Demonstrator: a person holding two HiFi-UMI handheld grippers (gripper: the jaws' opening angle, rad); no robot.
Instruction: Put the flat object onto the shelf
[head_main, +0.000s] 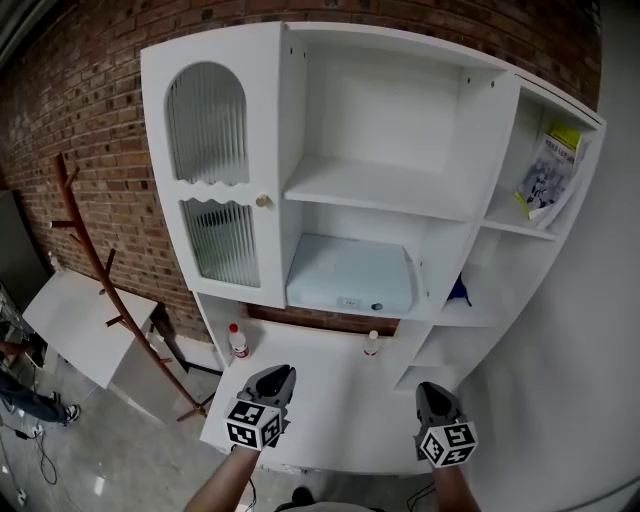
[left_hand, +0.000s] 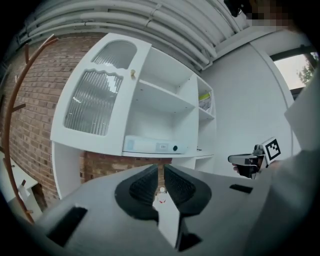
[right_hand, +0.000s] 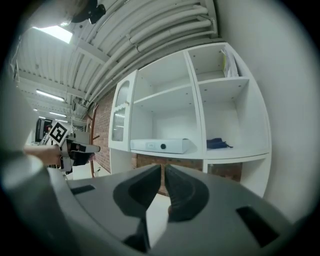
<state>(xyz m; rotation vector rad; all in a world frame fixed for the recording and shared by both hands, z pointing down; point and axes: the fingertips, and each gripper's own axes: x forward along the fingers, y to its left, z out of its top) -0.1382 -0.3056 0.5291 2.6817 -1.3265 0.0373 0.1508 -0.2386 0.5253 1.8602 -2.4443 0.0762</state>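
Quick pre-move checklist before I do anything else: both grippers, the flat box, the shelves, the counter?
1. Left gripper empty: ok, jaws together with nothing between them.
2. Right gripper empty: ok, jaws together with nothing held.
3. Flat white box shelved: ok, it lies flat on the lower shelf.
4. Upper shelf free: ok, bare.
5. Counter free of obstacles: not ok, two small bottles stand near its back.
6. Box pushed fully back: cannot tell.
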